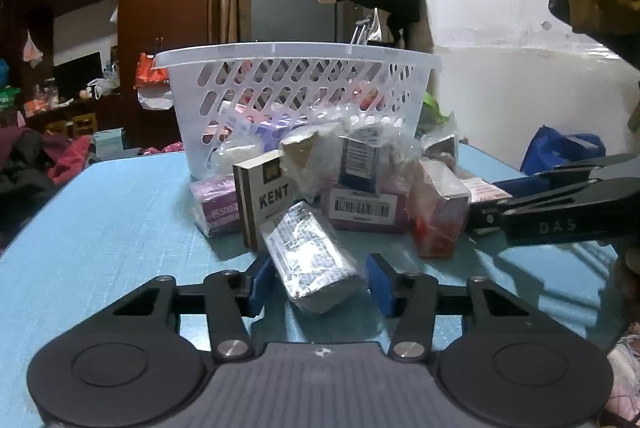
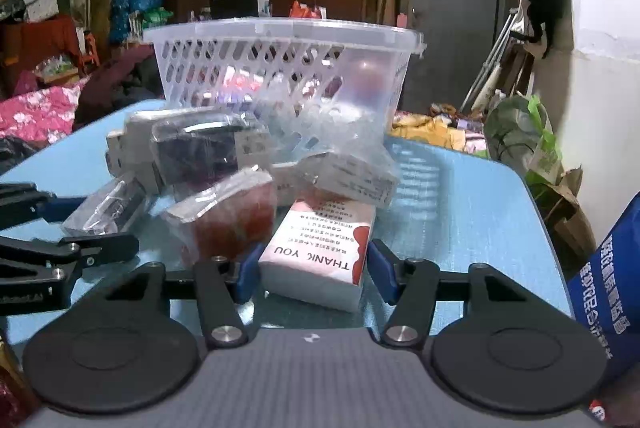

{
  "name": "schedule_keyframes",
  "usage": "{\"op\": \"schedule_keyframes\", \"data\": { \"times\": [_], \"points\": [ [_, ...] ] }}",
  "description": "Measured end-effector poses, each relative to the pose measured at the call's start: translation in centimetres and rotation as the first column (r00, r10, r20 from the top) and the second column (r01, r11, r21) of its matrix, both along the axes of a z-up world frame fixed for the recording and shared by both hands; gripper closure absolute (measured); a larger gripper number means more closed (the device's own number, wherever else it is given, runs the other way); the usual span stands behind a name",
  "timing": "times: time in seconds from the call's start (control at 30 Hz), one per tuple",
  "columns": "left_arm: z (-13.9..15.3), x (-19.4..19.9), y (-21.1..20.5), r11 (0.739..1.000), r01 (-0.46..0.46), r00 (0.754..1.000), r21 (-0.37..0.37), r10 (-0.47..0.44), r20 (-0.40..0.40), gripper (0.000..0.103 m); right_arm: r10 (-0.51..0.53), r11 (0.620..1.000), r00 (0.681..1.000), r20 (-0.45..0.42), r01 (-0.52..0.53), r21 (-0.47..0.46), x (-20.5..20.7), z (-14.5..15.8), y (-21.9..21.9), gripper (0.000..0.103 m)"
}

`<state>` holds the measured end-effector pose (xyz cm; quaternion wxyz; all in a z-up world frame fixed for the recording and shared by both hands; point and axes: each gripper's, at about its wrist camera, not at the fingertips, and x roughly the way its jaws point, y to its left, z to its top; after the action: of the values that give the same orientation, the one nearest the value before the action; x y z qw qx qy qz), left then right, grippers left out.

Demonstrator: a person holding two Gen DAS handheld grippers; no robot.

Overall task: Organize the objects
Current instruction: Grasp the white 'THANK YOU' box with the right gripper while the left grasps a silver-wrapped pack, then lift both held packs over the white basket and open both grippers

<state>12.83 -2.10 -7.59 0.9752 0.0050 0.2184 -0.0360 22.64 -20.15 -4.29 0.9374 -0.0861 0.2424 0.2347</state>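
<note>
**Lot: packaged goods, part sorted into basket**

Progress. White slotted basket (image 1: 296, 84) stands ahead of both grippers on the blue table (image 1: 100, 228); several items show through its slots, so some sorting appears done. A pile of wrapped packets and boxes remains on the table in front of it, so most of the work looks outstanding.

Left gripper (image 1: 316, 282). Jaws apart, pads either side of a silver wrapped packet (image 1: 310, 262) lying between them; contact not evident, nothing clamped. Just beyond: KENT box (image 1: 266, 196), upright; purple packet (image 1: 214, 204) to its left; barcoded box (image 1: 362, 210) ahead and right; red wrapped box (image 1: 438, 212) further right.

Right gripper (image 2: 314, 268). Jaws apart, straddling the near end of a pink-and-white THANK YOU box (image 2: 324, 248); not closed on it. Red wrapped box (image 2: 230, 216) lies just ahead-left, touching or nearly touching the left pad; a clear-wrapped grey box (image 2: 352, 172) overlaps the far end of the THANK YOU box.

Obstructions. The pile is crowded: neighbours lean on or overlap each target, so lifting either may drag loose wrap or tip a box. Each gripper sits close beside the other, a likely collision point. Blue bag (image 2: 604, 268) at the right gripper's right.
</note>
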Motion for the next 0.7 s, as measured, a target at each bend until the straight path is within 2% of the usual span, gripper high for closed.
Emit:
{"op": "schedule_keyframes", "data": {
  "times": [0.1, 0.2, 0.4, 0.6, 0.7],
  "points": [
    [0.2, -1.1, 0.4, 1.0, -0.009, 0.998, -0.006, 0.01, 0.061, 0.05, 0.011, 0.999, 0.999, 0.041, -0.013, 0.052, -0.7, 0.2, -0.8, 0.043],
    [0.7, -2.2, 1.4, 0.997, 0.021, 0.994, -0.07, -0.014, 0.108, 0.05, 0.031, 0.993, 0.993, 0.112, -0.043, 0.109, -1.9, 0.4, -1.5, 0.044],
    [1.1, -3.4, 1.9, 0.996, 0.036, 0.981, -0.082, -0.019, 0.191, 0.05, 0.048, 0.983, 0.974, 0.22, -0.085, 0.165, -3.1, 0.6, -2.2, 0.044],
    [1.3, -3.9, 2.7, 0.994, 0.036, 0.97, -0.101, -0.011, 0.242, 0.051, 0.026, 0.961, 0.962, 0.273, -0.1, 0.259, -3.4, 0.7, -3.4, 0.044],
    [1.4, -4.3, 3.1, 0.992, 0.045, 0.966, -0.115, -0.014, 0.259, 0.051, 0.008, 0.964, 0.958, 0.287, -0.084, 0.254, -3.4, 0.9, -3.2, 0.044]
  ]
}}
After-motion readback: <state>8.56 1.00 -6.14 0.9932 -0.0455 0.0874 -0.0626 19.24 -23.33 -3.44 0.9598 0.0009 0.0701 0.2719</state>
